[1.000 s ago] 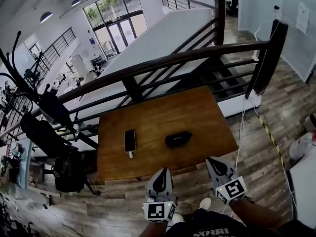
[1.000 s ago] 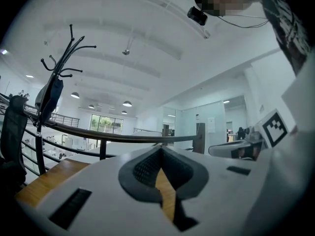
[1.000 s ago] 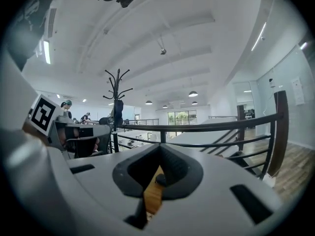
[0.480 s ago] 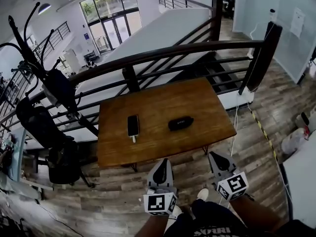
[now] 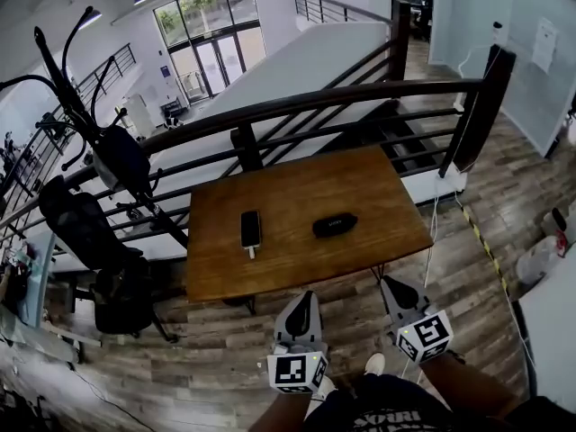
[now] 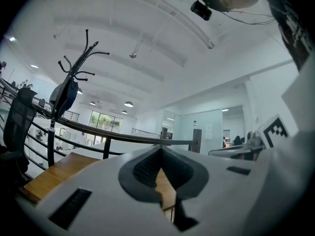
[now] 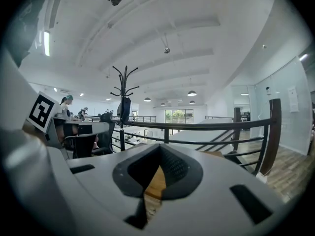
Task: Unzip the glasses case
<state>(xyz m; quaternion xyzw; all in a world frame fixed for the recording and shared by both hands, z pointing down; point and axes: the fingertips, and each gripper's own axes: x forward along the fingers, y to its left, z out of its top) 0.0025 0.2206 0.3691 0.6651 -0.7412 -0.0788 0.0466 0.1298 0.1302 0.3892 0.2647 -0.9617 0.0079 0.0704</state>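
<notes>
Wood table, seen from the head view, stands against a dark railing. The black glasses case lies near the middle of the table, zipped as far as I can tell. A phone lies well apart from the case, on its left.

Change over the last second: only the framing. The table has drifted a little up and to the right in the head view, and the coat rack at the left shows more fully. The case and phone keep the same places relative to each other. Nothing on the table has been touched.

Left gripper: jaws drawn together at the tips with nothing between them. It is held low by the person's body, just short of the table's near edge. The left gripper view confirms this, since only tabletop shows through the gap behind the tips.

Right gripper: likewise closed and empty, also just short of the near edge. It is well apart from the case.

Judgement: the approach is under way and the unzipping has not begun. Both claws must first reach over the table and spread their jaws. Probably one will steady the case body while the other finds the zipper pull, which is too small to locate from here.

Risk: the case is light and may slide on the smooth wood if it is pulled without being held down.
</notes>
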